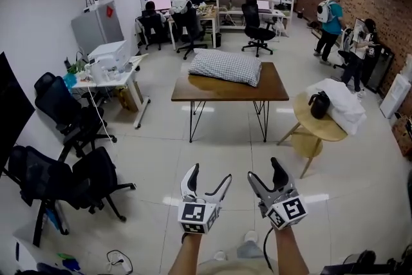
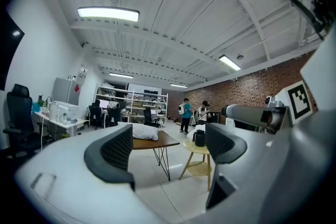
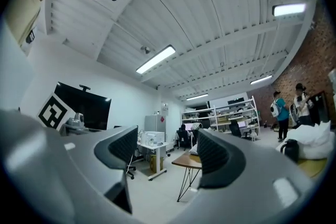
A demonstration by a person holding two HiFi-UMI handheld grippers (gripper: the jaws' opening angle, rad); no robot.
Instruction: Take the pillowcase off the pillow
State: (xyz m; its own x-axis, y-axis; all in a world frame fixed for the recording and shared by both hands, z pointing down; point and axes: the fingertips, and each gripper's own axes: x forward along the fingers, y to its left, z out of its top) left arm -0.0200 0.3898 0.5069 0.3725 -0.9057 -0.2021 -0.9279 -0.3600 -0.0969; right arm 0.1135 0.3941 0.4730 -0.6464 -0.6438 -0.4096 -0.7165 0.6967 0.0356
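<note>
A brown wooden table [image 1: 257, 92] stands out on the tiled floor [image 1: 225, 158] of an office, with a small round table [image 1: 328, 129] near its right end. The pillow [image 1: 225, 66] lies across the far half of the brown table, inside its checked pillowcase [image 1: 241, 71]. Well short of that table, the left gripper [image 1: 210, 174] and the right gripper [image 1: 264, 172] are held side by side over the floor, each with its jaws apart and nothing between them.

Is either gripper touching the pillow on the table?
No, the left gripper and right gripper hang open over the floor, apart from the table where the pillow lies.
</note>
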